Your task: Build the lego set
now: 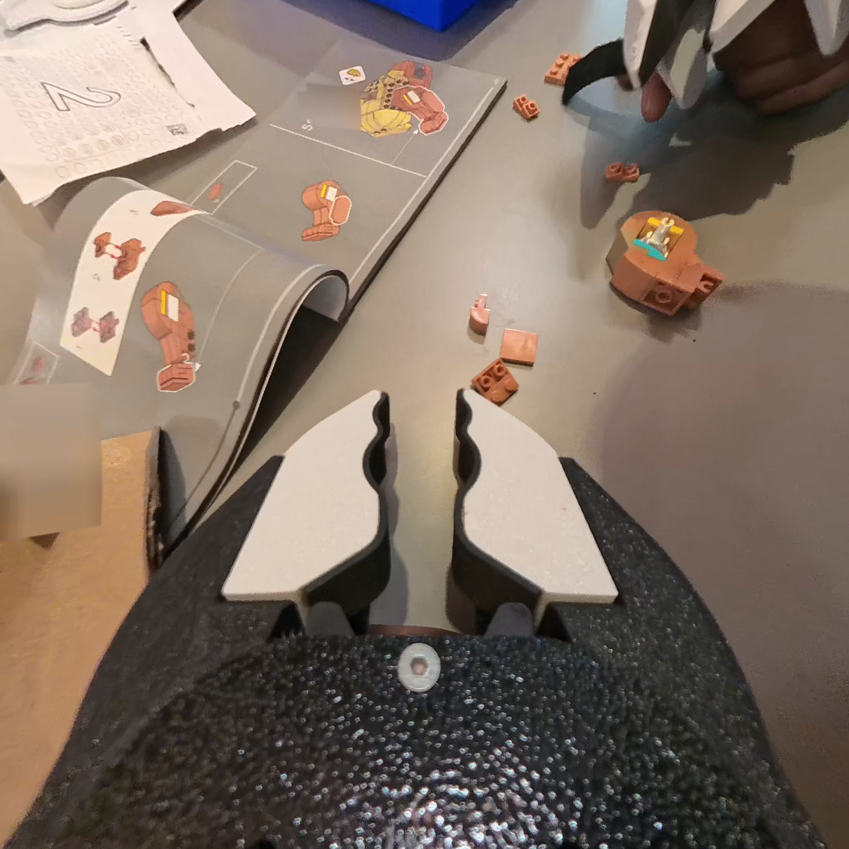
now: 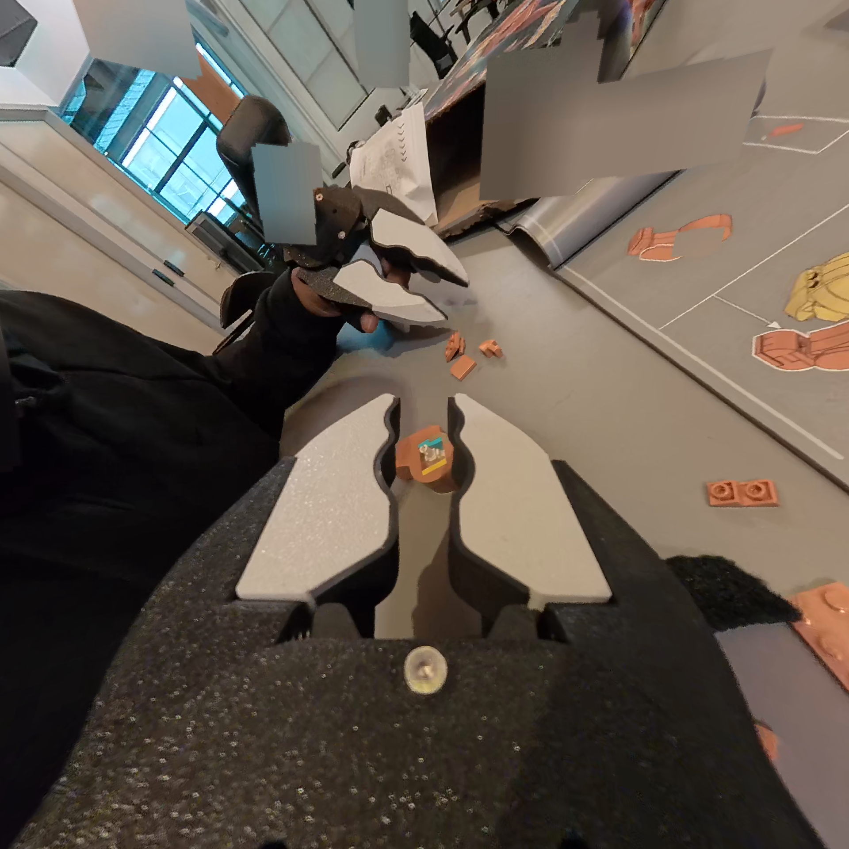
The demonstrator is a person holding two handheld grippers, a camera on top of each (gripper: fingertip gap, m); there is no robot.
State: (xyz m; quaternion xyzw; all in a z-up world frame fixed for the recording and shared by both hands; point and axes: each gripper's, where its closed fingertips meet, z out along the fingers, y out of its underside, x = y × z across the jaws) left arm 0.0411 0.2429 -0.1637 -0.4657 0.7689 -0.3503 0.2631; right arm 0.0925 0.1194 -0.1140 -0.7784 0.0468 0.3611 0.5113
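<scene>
My left gripper is open and empty, low over the grey table. Just past its right fingertip lie a studded brown brick, a flat brown tile and a small curved brown piece. A rounded brown brick assembly with a printed tile on top rests on the table to the right. My right gripper is open above it. The assembly shows through the gap between the fingers, and the pads do not press on it. The left gripper shows farther off in the right wrist view.
An open instruction booklet and a white paper bag lie at the left. More brown bricks are scattered at the back right. A blue box stands behind. A two-stud plate lies right of my right gripper. Across from one pair of fingers to the other is roughly 15 centimeters. The right gripper is farther from the flat brown tile, some 11 centimeters, than the left, some 4 centimeters. Seen from the right wrist view as well. From my left tips it is roughly 5 centimeters to the small curved brown piece; from my right, 10 centimeters.
</scene>
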